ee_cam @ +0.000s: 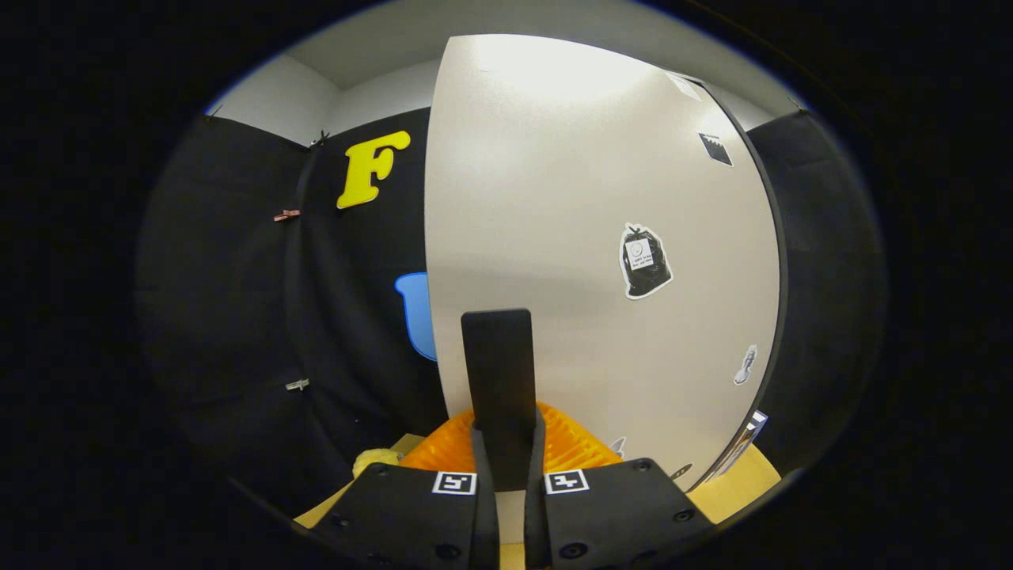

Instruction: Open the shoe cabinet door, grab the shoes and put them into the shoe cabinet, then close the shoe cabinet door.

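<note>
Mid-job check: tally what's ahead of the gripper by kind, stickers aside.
Cabinet door: 1
Door handle: 1, both fingers of the gripper pressed on it
Cloth clips: 2
Orange ribbed item: 1, just beyond the fingers
Yellow item: 1
Total: 6

Cabinet door: the flat pale laminate shoe cabinet door [570,237] stands upright, directly ahead of the gripper [510,467], facing it.
Handle: the dark flat upright door handle [498,372] sits before the door, between the fingers, which close on it from both sides.
Stickers: small dark cut-out stickers [645,261] on the door, right of the handle.
Floor: tan floor [736,483] under the door.
Cloth: booth wall behind, left and right.
</note>
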